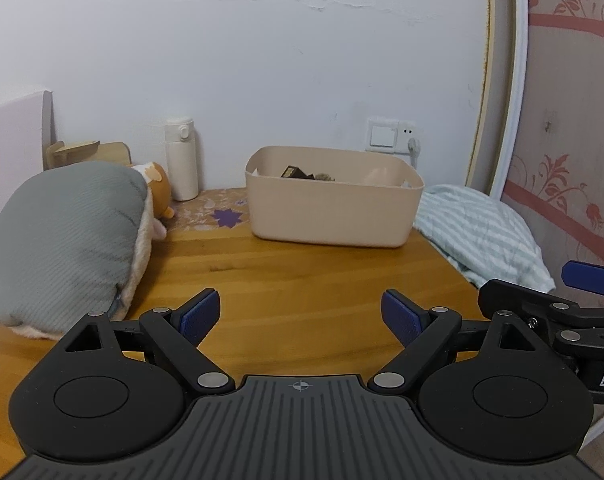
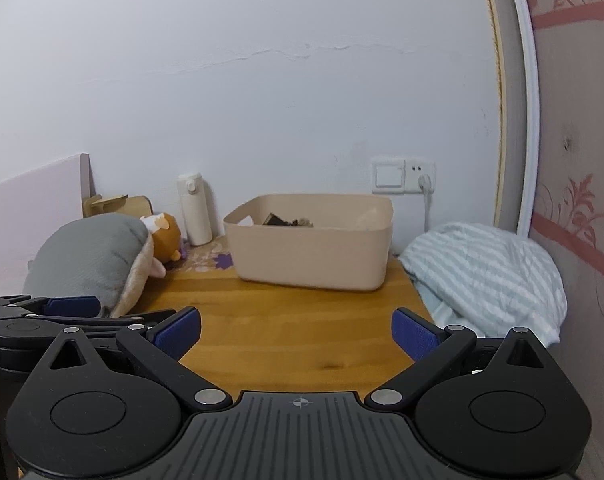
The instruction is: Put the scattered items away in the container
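Nearest to you, your left gripper (image 1: 301, 316) is spread wide with nothing between its blue ribbed fingers (image 1: 200, 314), hovering low over the varnished, honey-coloured wooden table (image 1: 286, 280). Your right gripper (image 2: 296, 334) sits level beside it, also released and holding nothing, its matte black linkage arms angled outward; its textured blue fingers (image 2: 416, 338) frame bare wood grain. Each tool's tip shows at the edge of the other's view.

To the left, a soft grey ribbed plush cushion with a cream fleece underside (image 1: 62, 240) lies on the table, and a small orange-and-white stuffed animal (image 1: 158, 188) is tucked against its far end. On the right edge, a rumpled pale blue-and-white striped cloth (image 2: 486, 276) bulges beside the table.

Further back stands the smooth beige plastic rectangular container with rounded corners (image 1: 330, 212), on the table near the wall. A dark boxy item (image 1: 294, 172) and other pieces I cannot identify lie inside it. Behind, left of the container, a cream cylindrical flask (image 1: 182, 160) stands upright against the white wall.
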The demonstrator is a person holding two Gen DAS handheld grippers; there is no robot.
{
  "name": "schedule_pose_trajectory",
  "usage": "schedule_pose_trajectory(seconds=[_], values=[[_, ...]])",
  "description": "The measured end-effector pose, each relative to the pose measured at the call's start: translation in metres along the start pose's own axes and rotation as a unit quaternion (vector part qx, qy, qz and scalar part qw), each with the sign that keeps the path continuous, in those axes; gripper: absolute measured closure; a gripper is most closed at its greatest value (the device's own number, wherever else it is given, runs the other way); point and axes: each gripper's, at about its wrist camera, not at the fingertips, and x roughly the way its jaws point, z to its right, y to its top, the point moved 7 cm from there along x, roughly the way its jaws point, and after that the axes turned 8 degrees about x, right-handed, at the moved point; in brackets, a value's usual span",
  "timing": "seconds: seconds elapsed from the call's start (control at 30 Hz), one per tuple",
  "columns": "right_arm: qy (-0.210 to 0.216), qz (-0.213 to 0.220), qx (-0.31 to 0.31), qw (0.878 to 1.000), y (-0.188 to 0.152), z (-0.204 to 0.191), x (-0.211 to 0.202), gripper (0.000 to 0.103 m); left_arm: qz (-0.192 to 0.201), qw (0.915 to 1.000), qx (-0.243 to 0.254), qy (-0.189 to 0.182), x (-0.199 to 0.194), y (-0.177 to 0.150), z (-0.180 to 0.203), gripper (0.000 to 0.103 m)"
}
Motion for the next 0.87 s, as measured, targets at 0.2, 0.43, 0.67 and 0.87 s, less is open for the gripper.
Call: schedule_pose_trajectory(seconds=[0.2,0.43,0.67,0.87], values=[[0.002,-0.003,-0.010,1.000,-0.013,-0.004,-0.012,0.000,-0.006,1.0000,-0.004,-0.002,-0.012,-0.017,0.000,0.014],[0.002,-0.003,-0.021,1.000,-0.022,-0.008,-0.024,0.000,-0.009,0.9987,0.020,0.046,-0.026,-0.024,0.002,0.014],[0.005,-0.003,-0.018,1.000,-0.024,-0.009,-0.027,0.000,-0.013,0.9996,0.001,0.024,-0.025,-0.027,0.000,0.014],[0.008,-0.004,-0.015,1.000,-0.025,-0.010,-0.028,0.000,-0.011,0.9998,-0.015,0.005,-0.022,-0.029,-0.001,0.015]])
